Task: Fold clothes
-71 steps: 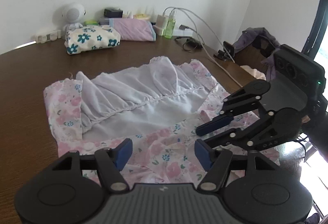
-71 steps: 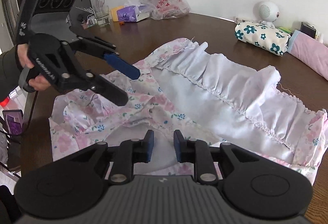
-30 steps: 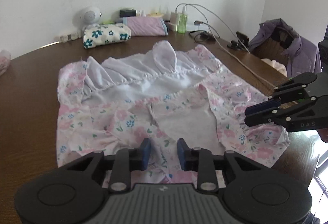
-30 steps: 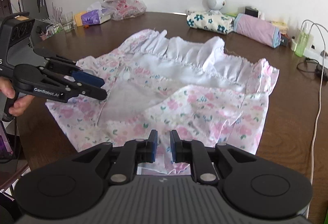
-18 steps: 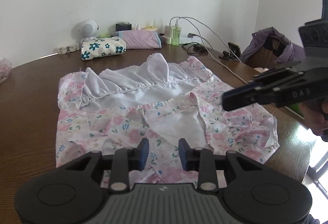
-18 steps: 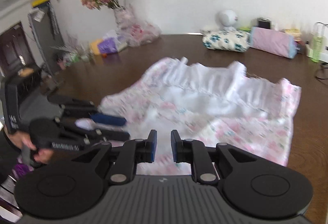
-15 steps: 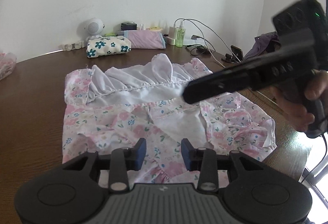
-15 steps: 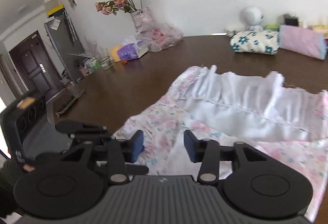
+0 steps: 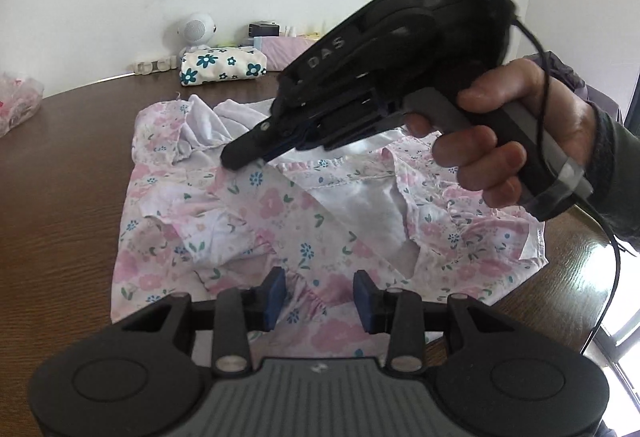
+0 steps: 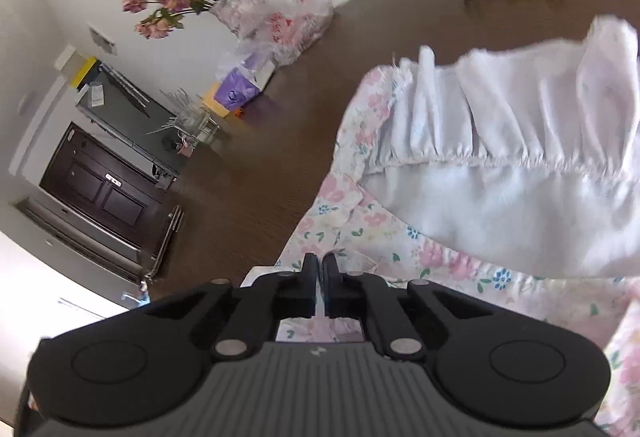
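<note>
Fabric of the floral dress (image 9: 304, 221) lay spread on the brown wooden table (image 9: 60, 197), white ruffled lining (image 10: 520, 157) turned up at its far end. At the left of the left-wrist view the table was bare wood, as it had been a second earlier. The left gripper (image 9: 320, 293) hovered over the near hem, its jaws parted with gathered cloth between them but not pinched, barely shifted from half a second before.

The big change was further right: the right gripper (image 9: 240, 157), which a second earlier hung off the dress's right edge, had swung across the garment to its far-left part, and the hand (image 9: 512, 141) holding it filled the right of the view. Its jaws, wide half a second ago, had clamped together; in the right-wrist view the right gripper (image 10: 320, 277) showed its fingers nearly touching, seemingly on a fold of the floral cloth. That looked like the start of a fold, with one edge about to be drawn over.

How much cloth sat between the clenched pads was hard to tell, since the fingers covered it. The gripper body hid the dress's far-right part, and the right-wrist picture was blurred and tilted.
</note>
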`<action>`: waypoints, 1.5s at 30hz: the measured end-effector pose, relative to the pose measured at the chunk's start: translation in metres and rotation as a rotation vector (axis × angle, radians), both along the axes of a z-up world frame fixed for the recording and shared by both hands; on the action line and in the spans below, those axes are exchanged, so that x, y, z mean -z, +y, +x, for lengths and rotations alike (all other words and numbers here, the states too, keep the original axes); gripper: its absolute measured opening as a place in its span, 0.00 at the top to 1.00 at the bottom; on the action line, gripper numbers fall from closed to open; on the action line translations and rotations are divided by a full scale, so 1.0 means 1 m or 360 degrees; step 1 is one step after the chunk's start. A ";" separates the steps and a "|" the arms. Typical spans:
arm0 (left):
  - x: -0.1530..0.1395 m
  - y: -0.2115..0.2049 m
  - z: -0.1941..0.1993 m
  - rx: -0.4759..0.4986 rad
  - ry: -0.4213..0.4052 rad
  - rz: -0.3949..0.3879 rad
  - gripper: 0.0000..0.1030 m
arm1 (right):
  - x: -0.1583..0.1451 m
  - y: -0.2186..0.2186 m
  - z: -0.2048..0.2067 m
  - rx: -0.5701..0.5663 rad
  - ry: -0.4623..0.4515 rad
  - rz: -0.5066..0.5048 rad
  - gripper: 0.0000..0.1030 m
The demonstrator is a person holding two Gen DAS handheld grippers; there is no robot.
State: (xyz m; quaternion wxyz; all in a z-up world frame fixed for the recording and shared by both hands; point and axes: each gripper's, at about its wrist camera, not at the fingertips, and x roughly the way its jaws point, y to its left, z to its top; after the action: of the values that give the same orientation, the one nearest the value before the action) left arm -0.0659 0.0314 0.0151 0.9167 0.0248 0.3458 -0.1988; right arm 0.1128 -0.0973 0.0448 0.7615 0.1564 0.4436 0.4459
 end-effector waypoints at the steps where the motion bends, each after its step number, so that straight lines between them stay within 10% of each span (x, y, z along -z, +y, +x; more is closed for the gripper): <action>1: 0.000 0.000 0.000 0.0001 -0.0002 -0.0004 0.65 | -0.010 -0.005 -0.012 -0.0020 -0.0139 -0.0005 0.97; 6: 0.001 -0.001 -0.001 0.0014 -0.0019 0.0008 0.65 | -0.010 -0.007 -0.040 -0.0067 -0.0210 -0.0148 0.95; 9: 0.002 0.000 -0.002 0.0010 -0.0026 -0.0011 0.63 | 0.005 -0.012 -0.026 -0.0001 0.0008 -0.0071 0.88; 12: 0.002 0.000 -0.002 0.0005 -0.0023 -0.0014 0.63 | 0.023 -0.020 0.002 0.0134 0.0343 0.0072 0.60; 19: 0.003 0.000 -0.003 0.0012 -0.0030 -0.0011 0.63 | 0.051 -0.009 0.040 0.0309 0.0775 0.0220 0.67; 21: 0.003 0.000 -0.003 0.0018 -0.0029 -0.0009 0.63 | 0.045 -0.002 0.037 0.0297 0.0665 0.0141 0.96; 26: 0.003 0.000 -0.003 0.0026 -0.0032 -0.0013 0.62 | 0.016 0.000 0.003 0.0109 0.0015 0.0021 0.99; 31: 0.003 0.000 -0.002 0.0029 -0.0028 -0.0014 0.62 | -0.004 0.004 -0.015 -0.0040 -0.0251 0.0026 0.99; 45: 0.003 -0.007 -0.005 0.0059 -0.0044 0.0033 0.53 | -0.020 -0.008 -0.049 -0.0049 -0.0331 -0.0291 0.88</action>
State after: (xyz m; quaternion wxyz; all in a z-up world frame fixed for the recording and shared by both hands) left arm -0.0709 0.0243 0.0118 0.9172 0.0436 0.3345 -0.2119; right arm 0.0642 -0.1048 0.0648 0.8076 0.0324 0.4033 0.4290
